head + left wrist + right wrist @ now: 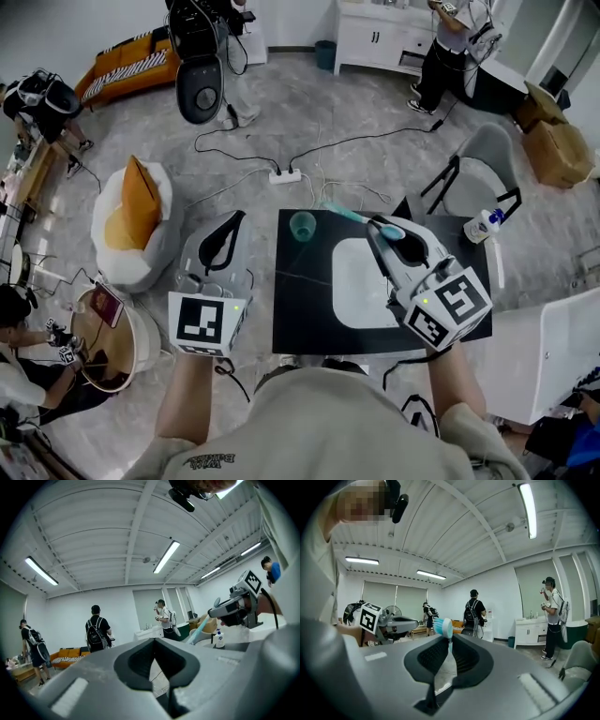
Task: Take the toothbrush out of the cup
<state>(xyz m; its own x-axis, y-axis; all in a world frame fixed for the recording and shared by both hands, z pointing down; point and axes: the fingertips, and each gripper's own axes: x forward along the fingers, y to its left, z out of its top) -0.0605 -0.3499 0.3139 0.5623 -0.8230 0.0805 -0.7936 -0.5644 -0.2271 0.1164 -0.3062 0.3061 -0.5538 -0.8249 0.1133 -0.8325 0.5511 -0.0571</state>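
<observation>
A clear green cup stands at the far edge of the black table. My right gripper is raised over the table and shut on the teal toothbrush, which is clear of the cup and points toward the upper left. In the right gripper view the brush head sticks out past the closed jaws of the right gripper. My left gripper is held up left of the table, shut, with nothing in it. In the left gripper view, the left gripper sees the toothbrush off to the right.
A white basin is set into the table. A soap bottle and a grey chair stand to the right. A white beanbag with an orange cushion sits left, a power strip lies beyond. People stand further off.
</observation>
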